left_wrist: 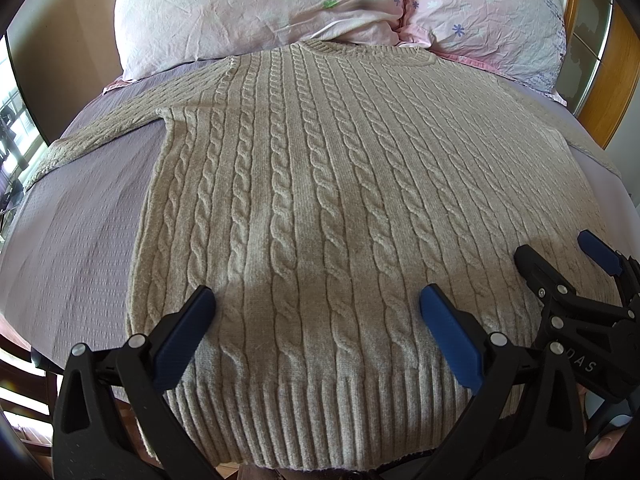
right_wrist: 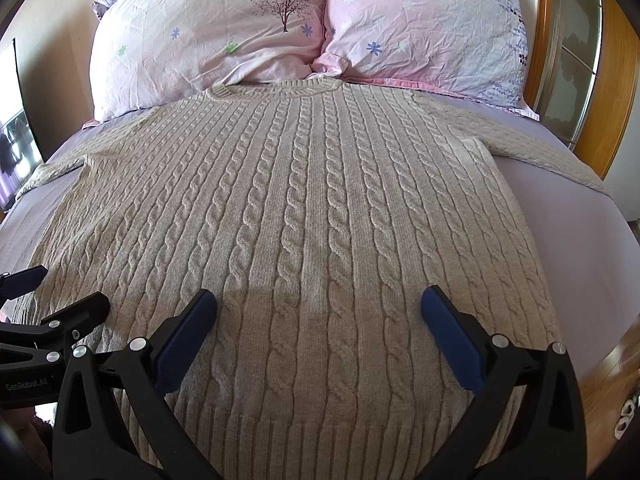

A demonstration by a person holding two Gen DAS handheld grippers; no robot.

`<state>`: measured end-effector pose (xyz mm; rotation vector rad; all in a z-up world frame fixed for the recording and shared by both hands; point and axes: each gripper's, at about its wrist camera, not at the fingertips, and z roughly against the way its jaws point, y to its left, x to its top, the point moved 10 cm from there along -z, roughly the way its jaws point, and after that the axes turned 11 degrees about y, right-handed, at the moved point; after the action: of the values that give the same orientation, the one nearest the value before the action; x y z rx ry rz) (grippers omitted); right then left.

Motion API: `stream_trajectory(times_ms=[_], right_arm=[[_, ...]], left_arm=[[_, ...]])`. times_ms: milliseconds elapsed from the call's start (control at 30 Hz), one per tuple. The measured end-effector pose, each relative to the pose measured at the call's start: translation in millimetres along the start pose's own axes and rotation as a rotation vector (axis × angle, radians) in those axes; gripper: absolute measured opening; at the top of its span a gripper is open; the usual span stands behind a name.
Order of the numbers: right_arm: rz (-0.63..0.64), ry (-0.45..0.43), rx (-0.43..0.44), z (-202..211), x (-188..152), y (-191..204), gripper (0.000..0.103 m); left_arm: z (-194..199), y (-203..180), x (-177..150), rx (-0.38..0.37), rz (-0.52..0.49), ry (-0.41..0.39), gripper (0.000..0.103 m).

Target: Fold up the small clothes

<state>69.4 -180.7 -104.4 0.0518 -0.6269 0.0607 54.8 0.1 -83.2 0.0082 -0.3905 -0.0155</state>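
Sweater (left_wrist: 320,200) lies flat on the bed (left_wrist: 80,220), long axis near to far, collar at the pillows (left_wrist: 248,8), hem nearest. Left gripper (left_wrist: 316,312) and right gripper (right_wrist: 318,312) hover over the hem, jaws apart, holding nothing; left gripper nearer the left sleeve (left_wrist: 104,136).

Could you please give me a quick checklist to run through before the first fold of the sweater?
1. Sweater lies flat, front up, on the bed: ok.
2. Both sleeves spread out sideways, left sleeve, right sleeve: ok.
3. Left tool open, holding nothing: ok.
4. Right tool open, holding nothing: ok.
5. Ribbed hem straight and within reach below both tools: ok.
6. Collar clear of the pillows: not ok, it touches them.
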Motion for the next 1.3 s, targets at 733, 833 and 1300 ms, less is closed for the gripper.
stream_trajectory(times_ms=[733, 833, 1300], right_arm=[[0.0, -0.002, 0.0, 0.2, -0.3, -0.3, 0.102], [0.0, -0.003, 0.0, -0.4, -0.7, 0.7, 0.102], [-0.095, -0.096, 0.185, 21.5, 33.5, -60.4, 0.102]], left_arm=[[0.1, 0.0, 0.1, 0.0, 0.0, -0.001, 0.101], [0.1, 0.0, 0.2, 0.0, 0.0, -0.002, 0.101], [3.7, -1.6, -4.2, -0.008, -0.045, -0.087, 0.101]])
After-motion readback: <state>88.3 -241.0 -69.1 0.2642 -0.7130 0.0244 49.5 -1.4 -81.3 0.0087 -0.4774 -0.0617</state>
